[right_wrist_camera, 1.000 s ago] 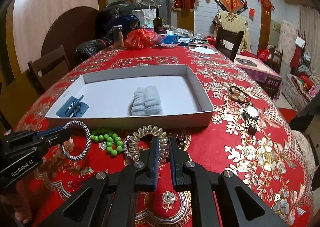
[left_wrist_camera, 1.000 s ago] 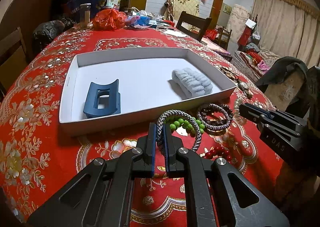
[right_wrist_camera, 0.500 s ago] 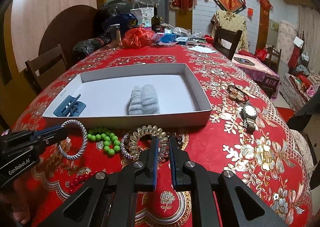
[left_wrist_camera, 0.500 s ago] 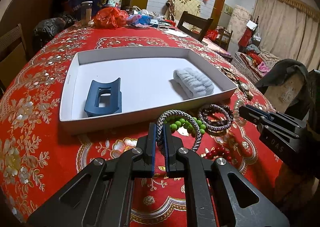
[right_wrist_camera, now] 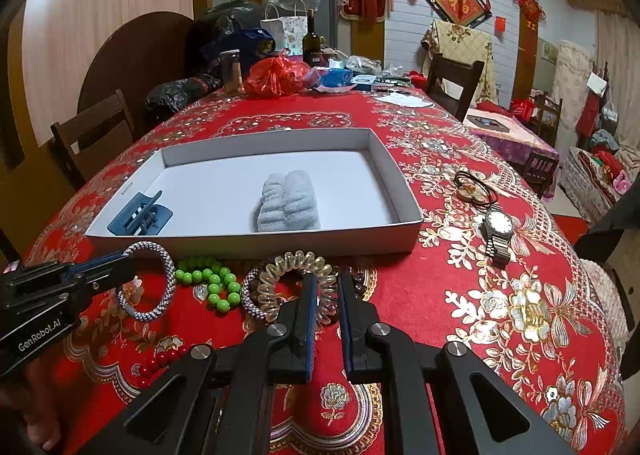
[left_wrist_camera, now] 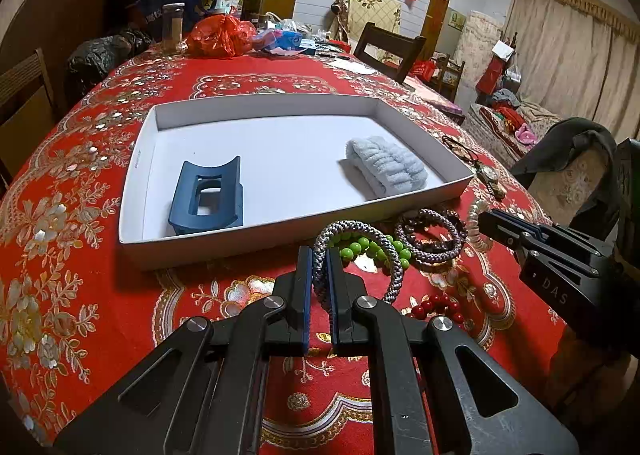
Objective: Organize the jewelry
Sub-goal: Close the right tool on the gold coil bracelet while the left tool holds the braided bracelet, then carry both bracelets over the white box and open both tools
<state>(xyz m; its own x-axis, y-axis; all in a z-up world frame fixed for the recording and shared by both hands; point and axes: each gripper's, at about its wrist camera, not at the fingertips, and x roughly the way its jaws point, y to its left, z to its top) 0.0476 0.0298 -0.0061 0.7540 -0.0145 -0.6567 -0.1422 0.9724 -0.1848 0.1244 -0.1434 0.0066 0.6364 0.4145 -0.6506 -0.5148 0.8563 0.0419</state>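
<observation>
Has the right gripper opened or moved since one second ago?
Yes. The right gripper has opened a little around the clear coil tie, and it has drawn slightly back from the white tray.

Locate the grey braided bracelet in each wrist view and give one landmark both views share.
Left wrist view: grey braided bracelet at lower centre, pinched between the left gripper jaws, over the green beads.
Right wrist view: same bracelet at lower left, at the tip of the left gripper.
Shared landmark: white tray.
</observation>
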